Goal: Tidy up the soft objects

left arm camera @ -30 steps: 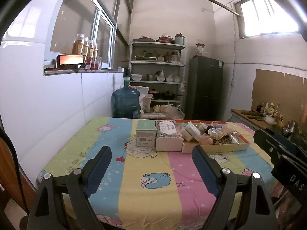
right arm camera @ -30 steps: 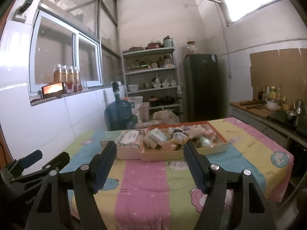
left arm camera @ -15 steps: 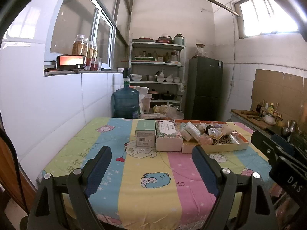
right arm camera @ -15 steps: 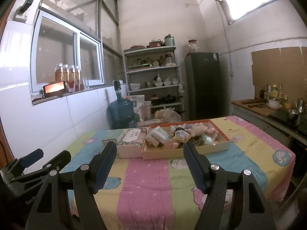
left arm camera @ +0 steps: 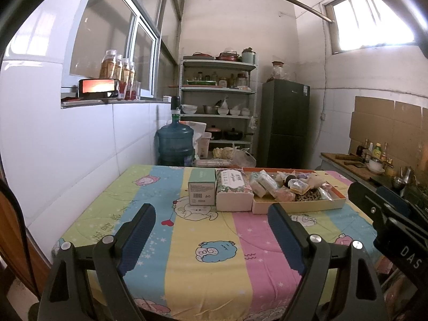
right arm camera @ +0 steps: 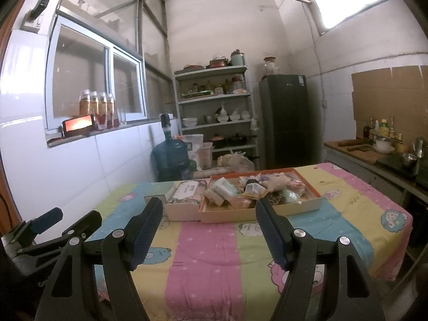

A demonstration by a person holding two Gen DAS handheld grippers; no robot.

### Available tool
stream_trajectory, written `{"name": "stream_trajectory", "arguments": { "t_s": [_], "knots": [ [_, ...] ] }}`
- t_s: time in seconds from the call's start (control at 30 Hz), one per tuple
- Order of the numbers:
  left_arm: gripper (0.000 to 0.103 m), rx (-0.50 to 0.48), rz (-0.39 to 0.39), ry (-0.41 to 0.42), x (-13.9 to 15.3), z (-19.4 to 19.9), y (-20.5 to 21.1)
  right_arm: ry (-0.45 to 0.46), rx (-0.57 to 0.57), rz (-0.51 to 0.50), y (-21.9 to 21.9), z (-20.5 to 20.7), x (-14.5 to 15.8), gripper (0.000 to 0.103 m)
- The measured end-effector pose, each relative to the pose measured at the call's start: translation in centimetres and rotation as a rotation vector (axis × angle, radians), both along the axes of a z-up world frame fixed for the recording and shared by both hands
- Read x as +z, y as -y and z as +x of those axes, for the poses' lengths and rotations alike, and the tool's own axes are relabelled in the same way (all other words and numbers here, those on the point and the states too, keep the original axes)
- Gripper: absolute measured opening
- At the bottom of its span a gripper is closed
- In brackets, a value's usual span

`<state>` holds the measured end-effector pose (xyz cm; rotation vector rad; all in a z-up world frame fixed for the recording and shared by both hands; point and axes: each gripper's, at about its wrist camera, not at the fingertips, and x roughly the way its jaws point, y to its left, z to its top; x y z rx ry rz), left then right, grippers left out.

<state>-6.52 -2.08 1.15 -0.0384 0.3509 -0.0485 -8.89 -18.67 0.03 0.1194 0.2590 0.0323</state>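
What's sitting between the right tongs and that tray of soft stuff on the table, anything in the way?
Nothing visible. The right tongs stand open over bare tablecloth, and the tray lies straight ahead across it. The tissue pack sits against the tray's left side, off the direct line.

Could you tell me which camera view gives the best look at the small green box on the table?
The left wrist view: the green box stands in full sight, label facing the camera, beside the tissue pack. In the right wrist view only a sliver of its top shows, behind a finger of the right hand-held gripper.
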Motion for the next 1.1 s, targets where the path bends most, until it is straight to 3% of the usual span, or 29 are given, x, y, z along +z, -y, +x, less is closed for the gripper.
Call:
{"name": "stream_trajectory", "arguments": {
  "t_s": [1.1],
  "knots": [
    [0.086,0.002,-0.003,0.0,0.1,-0.4,-0.2,0.0,0.015,0.004,-1.2,-0.3,0.2,0.074]
  ]
}}
